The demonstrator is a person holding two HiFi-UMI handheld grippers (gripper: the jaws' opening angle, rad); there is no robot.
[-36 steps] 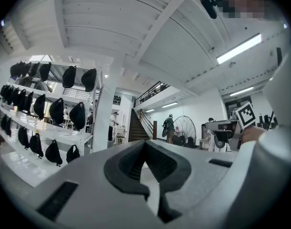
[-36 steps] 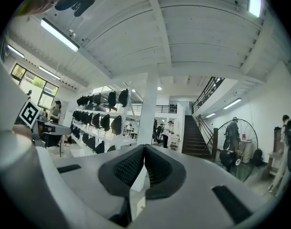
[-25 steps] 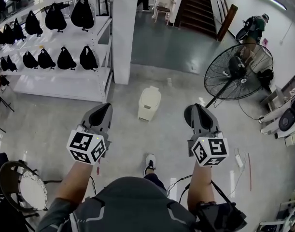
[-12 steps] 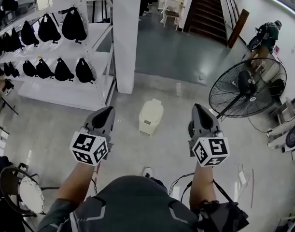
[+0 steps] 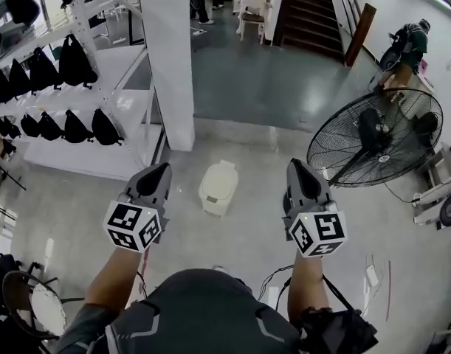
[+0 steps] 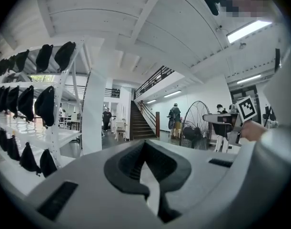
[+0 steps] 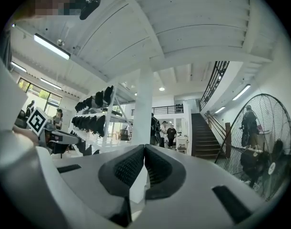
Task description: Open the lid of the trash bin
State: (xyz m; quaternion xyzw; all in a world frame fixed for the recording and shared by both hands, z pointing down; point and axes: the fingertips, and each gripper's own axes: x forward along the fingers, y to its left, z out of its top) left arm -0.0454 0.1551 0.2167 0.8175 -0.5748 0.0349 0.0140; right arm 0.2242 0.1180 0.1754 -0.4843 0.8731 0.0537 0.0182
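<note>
The white trash bin (image 5: 218, 188) stands on the grey floor (image 5: 77, 198) ahead of the person, its lid closed flat on top, so nothing inside it can be seen. In the head view it lies between the two hand-held grippers and well below them, touching neither. The left hand-held gripper (image 5: 163, 168) is just left of it in that view, and the right hand-held gripper (image 5: 294, 164) is farther off on its other side. Both are held out level at about the same height. Each gripper's own view shows its jaws closed together, the dark pads meeting at the tips with nothing between them, and both look across the hall rather than down at the bin. Compared with half a second ago, the bin sits a little lower and further left in the head view, nearer the left hand-held gripper. The white pillar (image 5: 170, 57) has also shifted left, and the jaws are together as before. Beside the pillar, the white shelf rack (image 5: 122, 150) holds rows of black bags (image 5: 105, 127). A large black floor fan (image 5: 376, 135) stands to the right, and a dark staircase (image 5: 310, 13) rises at the far side.
</note>
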